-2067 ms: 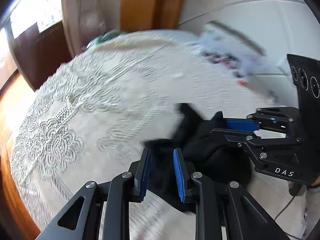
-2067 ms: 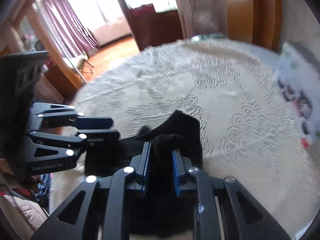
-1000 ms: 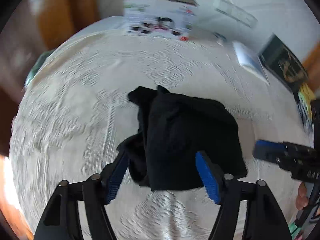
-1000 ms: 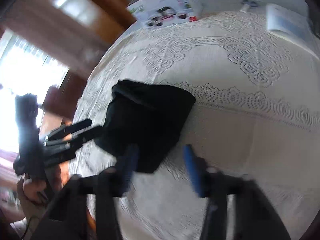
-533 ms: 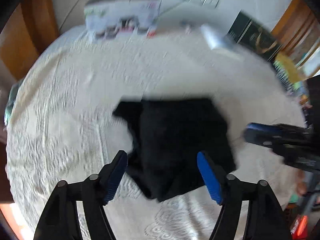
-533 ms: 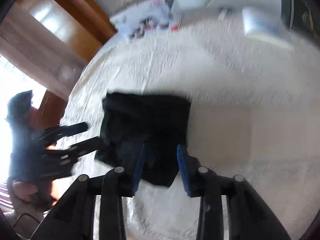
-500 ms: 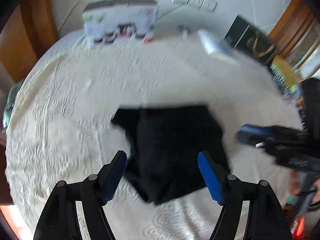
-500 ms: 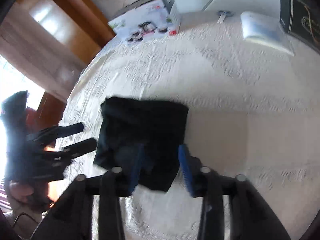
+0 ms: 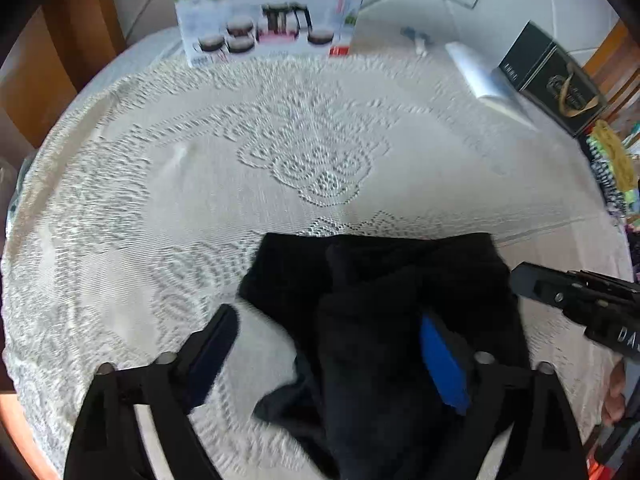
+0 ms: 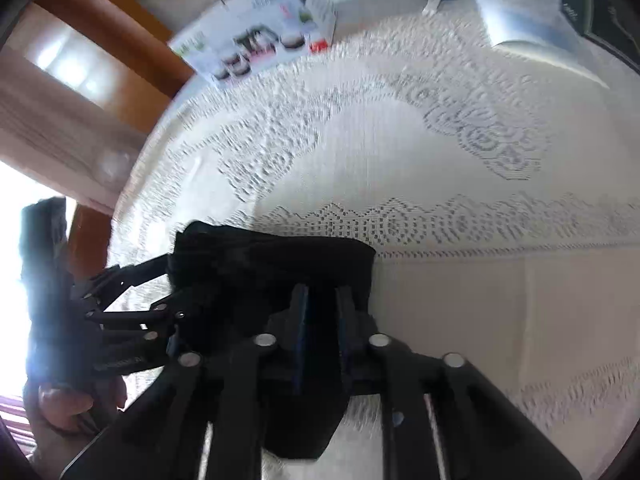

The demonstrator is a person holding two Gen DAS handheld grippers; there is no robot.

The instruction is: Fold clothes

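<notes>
The black garment (image 9: 384,320) lay bunched and partly folded on the lace tablecloth (image 9: 304,160), near the edge closest to the person. It sat well apart from the printed box (image 9: 272,12) and the dark box (image 9: 556,80) along the far side, probably so there was bare cloth around it for folding.

The left gripper (image 9: 332,356) hung over the garment's left part with its jaws spread wide. They had just been opening, and cloth lay between the blue pads without being pressed, so the gripper was released. That wide stance looked like a setup for a fresh bite on the loose flap at the near left.

The right gripper (image 10: 320,332) stood over the garment's right part with its jaws narrow, having just been closing. Dark cloth filled the gap between them, but black on black hid whether the pads actually pinched it, so its hold could not be told.

In the left wrist view the garment's long axis ran roughly across, along the table's near edge. A straighter folded edge faced the far side and ragged ends pointed toward the person.
</notes>
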